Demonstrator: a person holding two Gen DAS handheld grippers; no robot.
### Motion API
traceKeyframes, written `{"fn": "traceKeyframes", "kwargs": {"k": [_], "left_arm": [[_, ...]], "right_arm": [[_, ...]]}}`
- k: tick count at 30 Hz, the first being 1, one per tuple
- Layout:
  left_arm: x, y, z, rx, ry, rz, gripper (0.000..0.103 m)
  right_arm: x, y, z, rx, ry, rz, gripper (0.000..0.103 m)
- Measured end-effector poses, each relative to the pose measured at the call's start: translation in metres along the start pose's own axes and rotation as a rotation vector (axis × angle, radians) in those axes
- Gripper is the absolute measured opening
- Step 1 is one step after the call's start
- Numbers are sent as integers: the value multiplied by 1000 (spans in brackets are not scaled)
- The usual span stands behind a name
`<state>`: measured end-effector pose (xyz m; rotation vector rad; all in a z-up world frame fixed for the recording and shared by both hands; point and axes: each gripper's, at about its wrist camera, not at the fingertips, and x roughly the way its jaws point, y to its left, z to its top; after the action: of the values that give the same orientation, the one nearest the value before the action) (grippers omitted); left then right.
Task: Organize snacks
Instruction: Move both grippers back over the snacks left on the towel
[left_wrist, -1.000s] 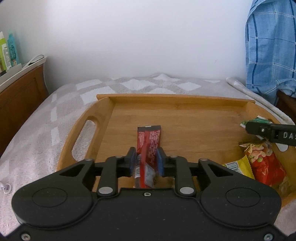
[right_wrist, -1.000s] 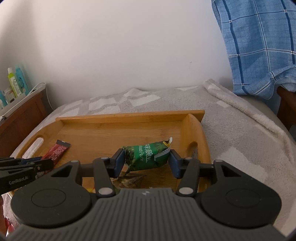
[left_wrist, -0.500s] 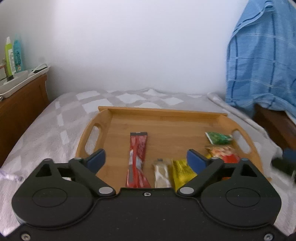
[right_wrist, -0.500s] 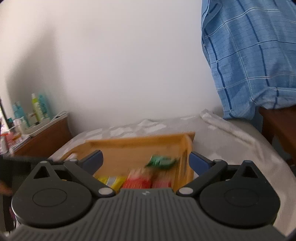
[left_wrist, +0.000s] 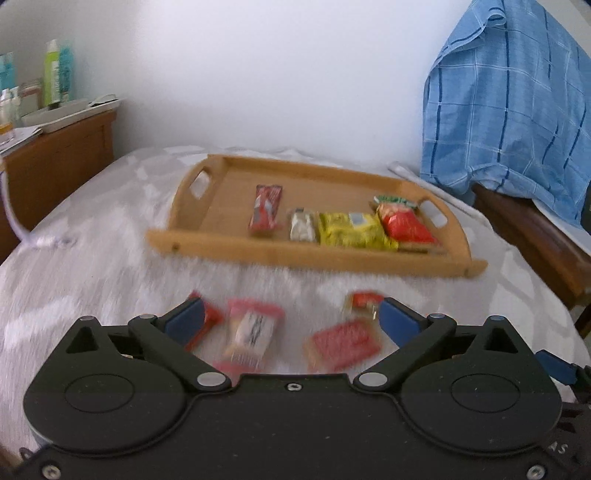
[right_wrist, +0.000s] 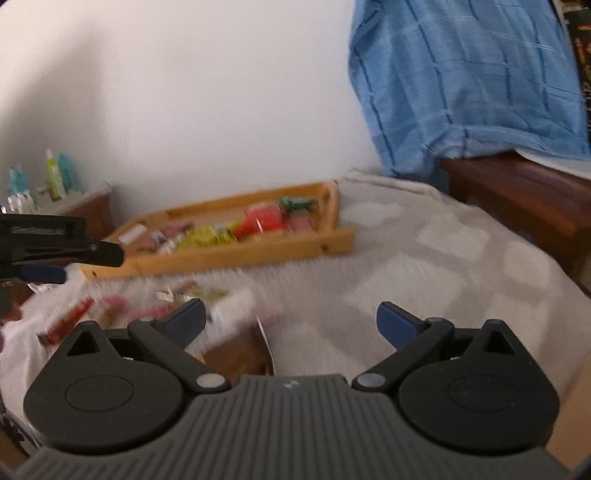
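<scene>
Both grippers are open wide and hold nothing. The left gripper (left_wrist: 291, 317) has its blue pads far apart above the grey and white blanket (left_wrist: 92, 266), and its jaws are opening a little more. Loose snacks lie on the blanket under it: a pink and white packet (left_wrist: 253, 330), a flat red packet (left_wrist: 341, 343), a small red one (left_wrist: 364, 299) near the right pad, and one more red piece (left_wrist: 210, 317) half hidden behind the left pad. The picture is blurred here, so I cannot read any label.

The right gripper (right_wrist: 291, 317) also stands fully spread, with only blanket and the edge of a brown packet (right_wrist: 240, 354) below it.

Farther back on the bed rests the wooden tray (left_wrist: 258, 254). Inside it the sorted snacks lie in a row: a red bar (left_wrist: 266, 210), a small pale wrapper (left_wrist: 302, 225), a yellow packet (left_wrist: 351, 229), a red bag (left_wrist: 402, 223) and a green packet (left_wrist: 393, 200) behind it. A blue checked cloth (left_wrist: 509, 103) hangs at the right, and bottles (left_wrist: 55, 74) stand on a wooden cabinet (left_wrist: 59, 155) at the left.
</scene>
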<state>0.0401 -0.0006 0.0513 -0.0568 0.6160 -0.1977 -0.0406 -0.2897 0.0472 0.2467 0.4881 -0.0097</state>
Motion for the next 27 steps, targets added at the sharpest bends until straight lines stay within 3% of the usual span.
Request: {"fn": "traceKeyframes", "kwargs": {"k": [7, 14, 27], "left_arm": [[-10, 10, -39, -44, -19, 93, 101], [-5, 14, -46, -8, -44, 140, 101], [22, 8, -35, 77, -31, 93, 75]], "right_arm": [[0, 6, -24, 1, 36, -45, 103], [5, 20, -33, -92, 4, -68, 103], [11, 54, -46, -303, -35, -25, 103]]}}
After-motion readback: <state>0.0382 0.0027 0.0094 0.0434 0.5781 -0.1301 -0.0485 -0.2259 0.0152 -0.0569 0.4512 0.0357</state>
